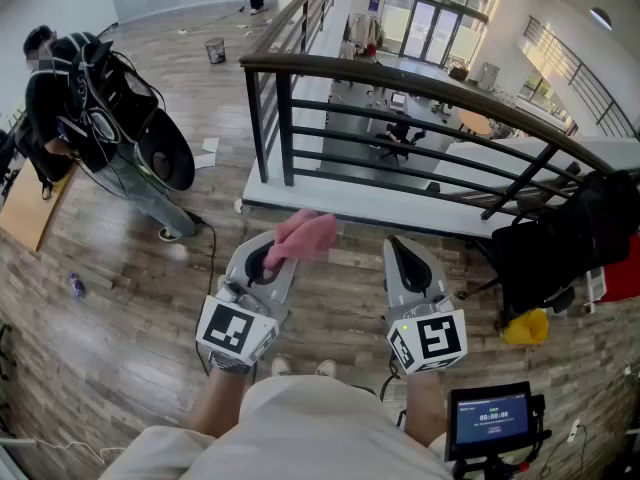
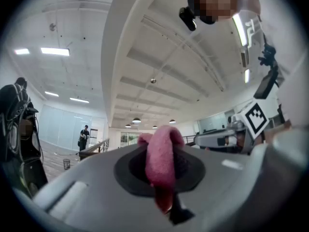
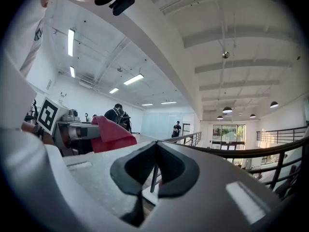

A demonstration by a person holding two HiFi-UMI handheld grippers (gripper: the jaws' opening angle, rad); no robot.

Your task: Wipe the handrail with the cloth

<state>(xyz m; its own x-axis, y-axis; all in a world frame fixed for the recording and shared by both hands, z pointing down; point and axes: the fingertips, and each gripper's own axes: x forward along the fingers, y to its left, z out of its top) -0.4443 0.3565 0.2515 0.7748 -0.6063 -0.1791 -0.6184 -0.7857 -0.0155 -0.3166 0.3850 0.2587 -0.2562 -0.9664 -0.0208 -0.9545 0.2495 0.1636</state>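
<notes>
Left gripper (image 1: 284, 252) gripped the crumpled pink cloth (image 1: 306, 235) tight, low and well short of the dark curved metal handrail (image 1: 400, 76), right gripper (image 1: 399, 247) closed empty; a good wipe likely needed the cloth pressed flat on the rail top.

Wood-plank floor (image 1: 120, 358), clutter spread around you
Your shoes (image 1: 283, 366) sit at bottom centre. To your left there's a small blue item (image 1: 77, 285), a black cable (image 1: 211, 258), a standing person's shoe (image 1: 168, 234), and white papers (image 1: 207, 153) just past it. Far back, a dark bin (image 1: 215, 50) stands upright with bits of litter near it. A white kerb (image 1: 350, 203) runs along the floor under the handrail (image 1: 400, 73). To your right there's a black bag (image 1: 560, 243), with a yellow object (image 1: 527, 326) just beside it
</notes>
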